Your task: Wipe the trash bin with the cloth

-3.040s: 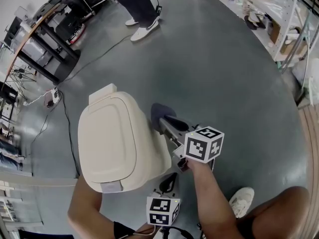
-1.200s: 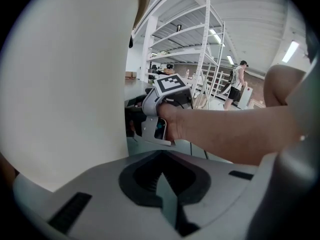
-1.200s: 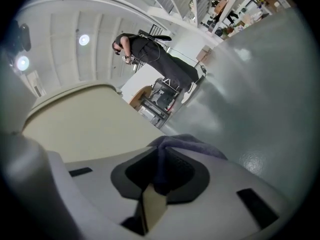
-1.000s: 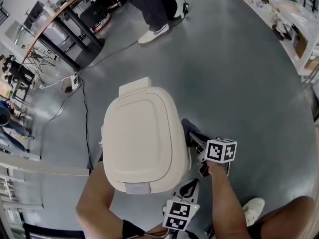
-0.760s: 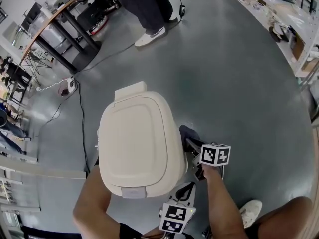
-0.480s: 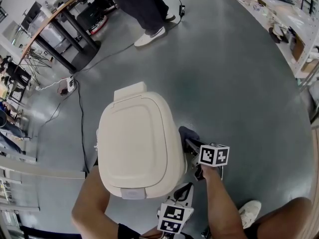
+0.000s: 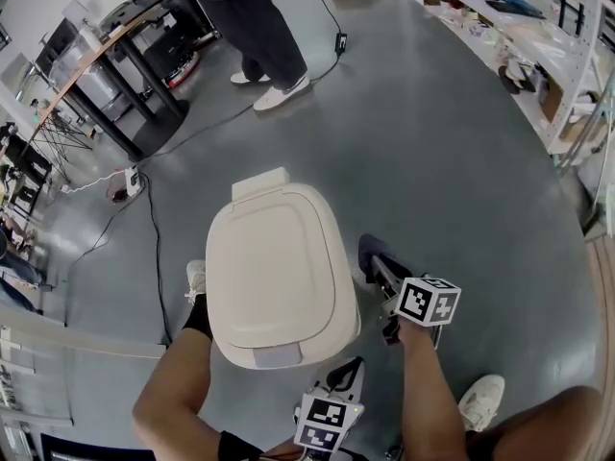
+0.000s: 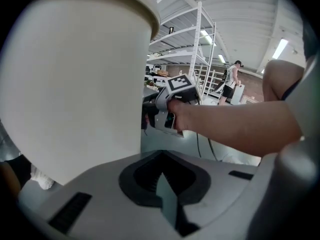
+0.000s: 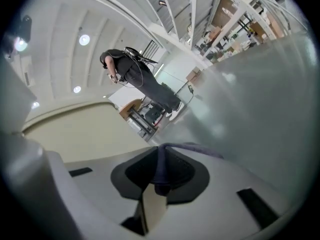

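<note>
r gripper jaws clamped on dark cloth just beside bin side; l gripper jaws together, empty, near bin front.

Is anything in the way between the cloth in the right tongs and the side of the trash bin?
Nothing visible. The right tongs are shut on the cloth, which is close beside the trash bin wall; contact cannot be told.

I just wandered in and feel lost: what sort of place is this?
Probably a workshop or lab: bare grey concrete floor, white metal shelving racks full of supplies, a wood-topped black-legged workbench.
</note>
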